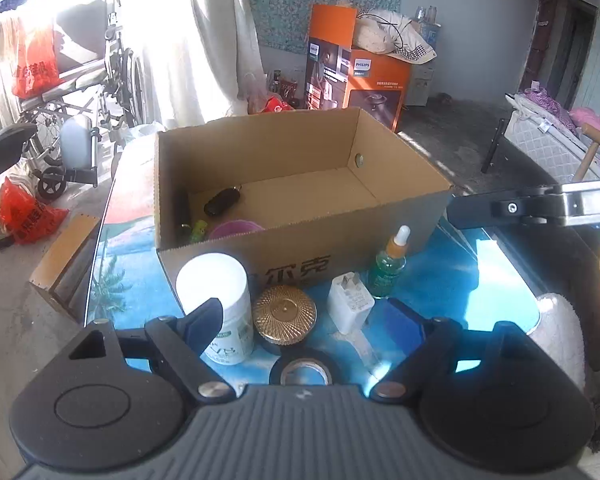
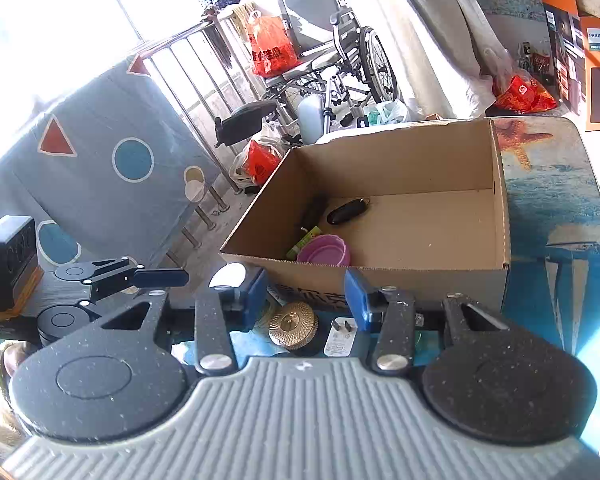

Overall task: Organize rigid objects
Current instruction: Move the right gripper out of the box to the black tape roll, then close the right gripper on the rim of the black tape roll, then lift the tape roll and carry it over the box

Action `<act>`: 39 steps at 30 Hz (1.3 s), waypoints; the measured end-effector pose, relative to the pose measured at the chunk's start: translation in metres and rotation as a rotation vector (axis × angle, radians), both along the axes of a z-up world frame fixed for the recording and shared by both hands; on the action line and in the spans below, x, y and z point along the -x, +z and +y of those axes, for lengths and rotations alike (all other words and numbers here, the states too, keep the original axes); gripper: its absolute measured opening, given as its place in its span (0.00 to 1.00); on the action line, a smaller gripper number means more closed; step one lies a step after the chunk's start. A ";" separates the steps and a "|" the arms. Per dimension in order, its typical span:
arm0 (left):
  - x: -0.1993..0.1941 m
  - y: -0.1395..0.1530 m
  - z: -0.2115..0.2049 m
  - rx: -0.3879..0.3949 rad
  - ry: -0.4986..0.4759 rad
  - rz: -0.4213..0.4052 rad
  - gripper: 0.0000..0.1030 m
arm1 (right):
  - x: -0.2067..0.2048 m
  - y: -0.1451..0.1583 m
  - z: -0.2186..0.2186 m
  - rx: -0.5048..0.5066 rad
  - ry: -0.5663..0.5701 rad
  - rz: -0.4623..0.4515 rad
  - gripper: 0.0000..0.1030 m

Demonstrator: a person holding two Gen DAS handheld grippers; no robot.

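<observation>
Grippers both empty. Left gripper (image 1: pixel 306 322): jaws spread wide, nothing between the pads; its left finger (image 1: pixel 206 322) overlaps the white jar (image 1: pixel 216 300) in the picture, contact not determinable. Right gripper (image 2: pixel 306 292): jaws partly open, blue pads clear of everything, hovering over the row of items.

Cardboard box (image 1: pixel 300 256) stands open on the sea-print tabletop (image 1: pixel 440 292). Against its left wall lie a black key fob (image 1: pixel 222 202), a purple bowl (image 2: pixel 324 250), a small green item (image 1: pixel 199 230) and a dark stick-like object (image 2: pixel 314 210), too shadowed to identify.

In a row along the box's near wall, on the tabletop: white jar, gold ribbed lid (image 1: pixel 285 314), white plug adapter (image 1: pixel 350 302), green dropper bottle (image 1: pixel 389 266). Black tape roll (image 1: pixel 305 372) nearer, partly cut off by the left gripper body.

Right wrist view: jar and dropper bottle mostly hidden behind the fingers; tape roll not visible. It shows the bowl whole, where the left wrist view catches only the rim. Printed characters on the box front partly covered in both.
</observation>
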State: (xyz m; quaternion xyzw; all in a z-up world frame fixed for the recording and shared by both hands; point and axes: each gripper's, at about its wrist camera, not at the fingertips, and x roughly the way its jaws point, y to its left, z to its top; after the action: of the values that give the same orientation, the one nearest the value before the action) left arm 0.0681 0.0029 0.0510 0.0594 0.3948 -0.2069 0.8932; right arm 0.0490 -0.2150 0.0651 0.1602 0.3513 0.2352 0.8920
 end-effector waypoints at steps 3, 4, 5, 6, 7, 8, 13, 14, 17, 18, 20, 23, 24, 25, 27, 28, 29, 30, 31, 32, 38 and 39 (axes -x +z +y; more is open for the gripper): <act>0.011 -0.031 -0.005 -0.072 0.020 0.022 0.86 | 0.015 -0.039 0.019 0.003 -0.022 0.034 0.42; 0.013 -0.042 -0.007 -0.110 0.033 0.021 0.86 | 0.015 -0.052 0.027 0.008 -0.031 0.052 0.42; 0.013 -0.051 -0.010 -0.140 0.045 0.021 0.86 | 0.014 -0.060 0.030 0.012 -0.038 0.067 0.42; 0.013 -0.059 -0.013 -0.165 0.054 0.027 0.86 | 0.012 -0.075 0.041 0.023 -0.039 0.081 0.42; 0.012 -0.068 -0.015 -0.186 0.055 0.039 0.86 | 0.010 -0.081 0.046 0.032 -0.040 0.088 0.42; 0.011 -0.075 -0.015 -0.201 0.053 0.050 0.85 | 0.008 -0.090 0.053 0.048 -0.038 0.099 0.42; 0.009 -0.090 -0.018 -0.191 0.030 0.073 0.85 | -0.004 -0.115 0.089 0.138 0.013 0.126 0.39; 0.009 -0.092 -0.018 -0.185 0.026 0.074 0.84 | -0.005 -0.118 0.094 0.150 0.023 0.128 0.38; 0.008 -0.099 -0.020 -0.181 0.014 0.082 0.79 | -0.013 -0.125 0.108 0.181 0.046 0.139 0.35; 0.007 -0.102 -0.020 -0.183 0.011 0.087 0.75 | -0.017 -0.127 0.110 0.190 0.053 0.144 0.34; 0.005 -0.106 -0.021 -0.187 0.007 0.101 0.69 | -0.021 -0.130 0.115 0.205 0.062 0.159 0.27; 0.000 -0.110 -0.018 -0.166 0.003 0.109 0.68 | -0.028 -0.137 0.119 0.215 0.072 0.184 0.23; -0.001 -0.111 -0.017 -0.159 0.002 0.111 0.68 | -0.029 -0.138 0.118 0.218 0.077 0.192 0.22; -0.002 -0.111 -0.015 -0.153 0.001 0.112 0.68 | -0.030 -0.139 0.119 0.221 0.080 0.197 0.22; -0.003 -0.111 -0.014 -0.150 -0.003 0.107 0.68 | -0.033 -0.144 0.121 0.228 0.082 0.210 0.21; -0.003 -0.111 -0.014 -0.146 -0.006 0.103 0.67 | -0.034 -0.145 0.121 0.224 0.082 0.211 0.20; -0.002 -0.110 -0.013 -0.142 -0.010 0.100 0.65 | -0.035 -0.146 0.122 0.221 0.081 0.211 0.19; -0.001 -0.109 -0.013 -0.144 -0.011 0.095 0.65 | -0.036 -0.147 0.124 0.223 0.081 0.211 0.18; -0.001 -0.110 -0.016 -0.147 -0.012 0.091 0.65 | -0.037 -0.147 0.125 0.224 0.080 0.210 0.17; -0.001 -0.110 -0.016 -0.145 -0.010 0.089 0.65 | -0.037 -0.147 0.125 0.226 0.078 0.208 0.17; 0.003 -0.104 -0.019 -0.144 -0.016 0.076 0.65 | -0.033 -0.144 0.126 0.221 0.055 0.204 0.16; 0.006 -0.102 -0.019 -0.145 -0.017 0.068 0.65 | -0.030 -0.140 0.124 0.219 0.050 0.198 0.16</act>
State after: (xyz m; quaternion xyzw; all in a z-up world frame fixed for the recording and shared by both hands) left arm 0.0619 -0.0166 -0.0513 0.1204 0.4384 -0.1873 0.8708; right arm 0.0795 -0.0913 -0.0751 0.0757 0.4651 0.2008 0.8589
